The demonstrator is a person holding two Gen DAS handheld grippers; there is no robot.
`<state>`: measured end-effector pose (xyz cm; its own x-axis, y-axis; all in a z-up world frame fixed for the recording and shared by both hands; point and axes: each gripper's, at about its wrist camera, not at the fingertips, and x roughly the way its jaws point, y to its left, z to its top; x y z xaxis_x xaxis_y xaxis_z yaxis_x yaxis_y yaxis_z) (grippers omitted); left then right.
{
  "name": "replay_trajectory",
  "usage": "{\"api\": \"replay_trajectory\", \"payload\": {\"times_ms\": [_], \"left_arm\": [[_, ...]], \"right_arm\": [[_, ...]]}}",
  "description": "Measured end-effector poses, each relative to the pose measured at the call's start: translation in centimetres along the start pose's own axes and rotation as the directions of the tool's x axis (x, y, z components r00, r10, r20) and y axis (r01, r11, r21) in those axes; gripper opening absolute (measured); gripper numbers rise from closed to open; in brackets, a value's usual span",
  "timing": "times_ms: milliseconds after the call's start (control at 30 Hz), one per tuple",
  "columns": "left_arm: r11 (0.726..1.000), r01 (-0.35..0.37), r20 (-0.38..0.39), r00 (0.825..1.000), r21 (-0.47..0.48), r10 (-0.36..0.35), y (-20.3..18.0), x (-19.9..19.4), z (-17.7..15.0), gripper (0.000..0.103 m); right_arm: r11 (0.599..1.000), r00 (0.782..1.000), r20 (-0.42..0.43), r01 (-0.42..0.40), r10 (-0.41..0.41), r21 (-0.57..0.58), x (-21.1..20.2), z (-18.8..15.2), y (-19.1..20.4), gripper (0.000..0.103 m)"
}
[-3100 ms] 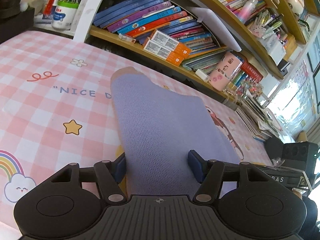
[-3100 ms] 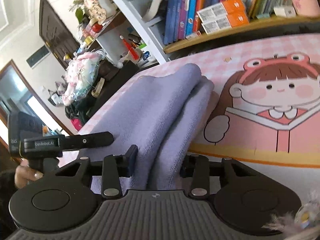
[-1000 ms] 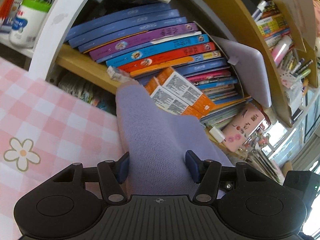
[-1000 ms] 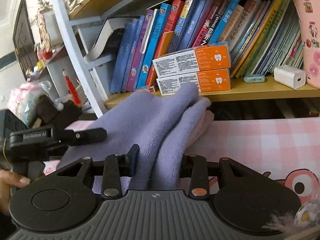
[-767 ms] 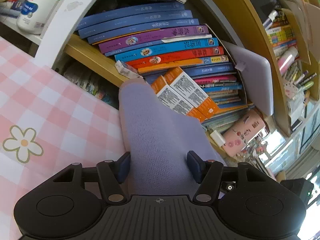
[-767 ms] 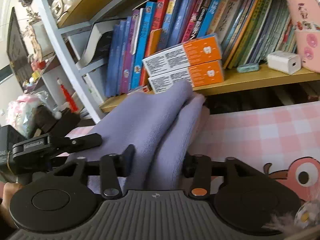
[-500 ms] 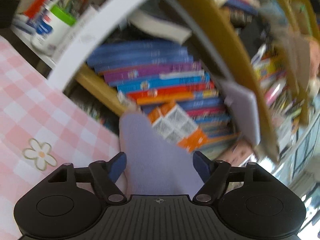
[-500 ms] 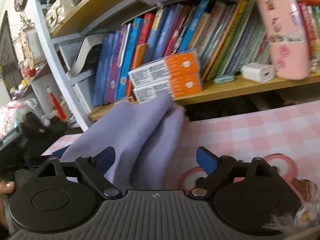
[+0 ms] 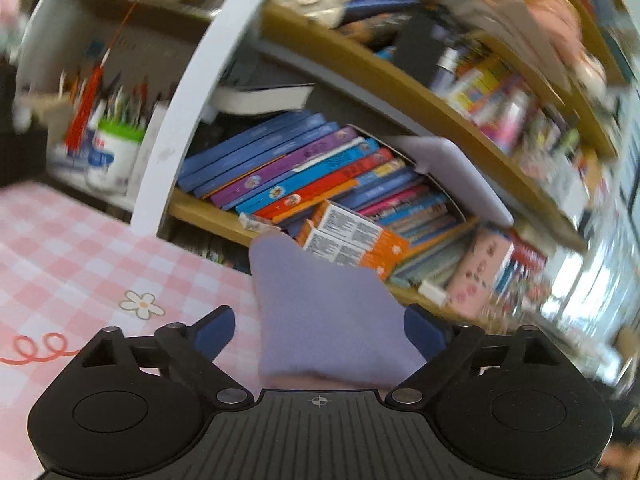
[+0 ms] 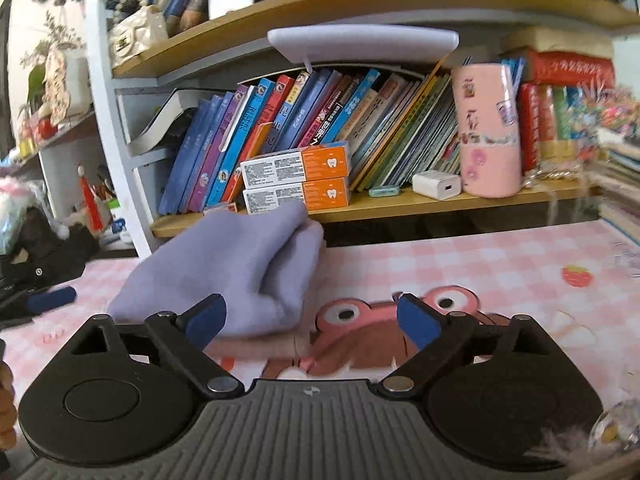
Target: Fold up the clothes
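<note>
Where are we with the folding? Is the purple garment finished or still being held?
The purple garment lies folded into a compact bundle on the pink checked cloth. Nothing is in hand: the left gripper and right gripper are both open. At most a final tidy looks left.

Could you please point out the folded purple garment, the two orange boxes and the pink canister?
folded purple garment [image 10: 240, 272], right wrist view, top fold.
orange boxes [image 10: 326, 164], right wrist view, upper box's orange end.
pink canister [image 10: 490, 128], right wrist view, middle of its side.
</note>
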<state>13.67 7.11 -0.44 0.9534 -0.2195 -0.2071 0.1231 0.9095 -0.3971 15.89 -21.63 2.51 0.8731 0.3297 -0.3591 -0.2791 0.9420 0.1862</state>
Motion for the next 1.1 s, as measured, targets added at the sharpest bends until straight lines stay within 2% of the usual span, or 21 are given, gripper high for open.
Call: {"api": "replay_trajectory", "payload": {"times_ms": [200, 367, 533, 1100], "left_arm": [[0.993, -0.037, 0.018, 0.999, 0.115, 0.035, -2.9, -3.2, -1.5, 0.100], [0.975, -0.116, 0.048, 0.993, 0.189, 0.109, -4.1, -4.5, -2.2, 0.102], [0.963, -0.180, 0.025, 0.984, 0.200, 0.179, -4.1, -4.4, -2.4, 0.103], [0.937, -0.240, -0.037, 0.966, 0.253, 0.257, -4.8, -3.6, -2.8, 0.103]], "right_arm": [[0.998, 0.999, 0.032, 0.016, -0.014, -0.065, -3.6, -1.5, 2.2, 0.100], [0.994, 0.998, 0.056, 0.037, -0.032, -0.101, -5.2, -2.1, 3.2, 0.101], [0.993, 0.998, 0.040, 0.058, -0.055, -0.105, -5.7, -2.7, 3.2, 0.102], [0.976, 0.990, 0.031, 0.139, -0.136, -0.167, -5.0, -3.2, 4.0, 0.103]]}}
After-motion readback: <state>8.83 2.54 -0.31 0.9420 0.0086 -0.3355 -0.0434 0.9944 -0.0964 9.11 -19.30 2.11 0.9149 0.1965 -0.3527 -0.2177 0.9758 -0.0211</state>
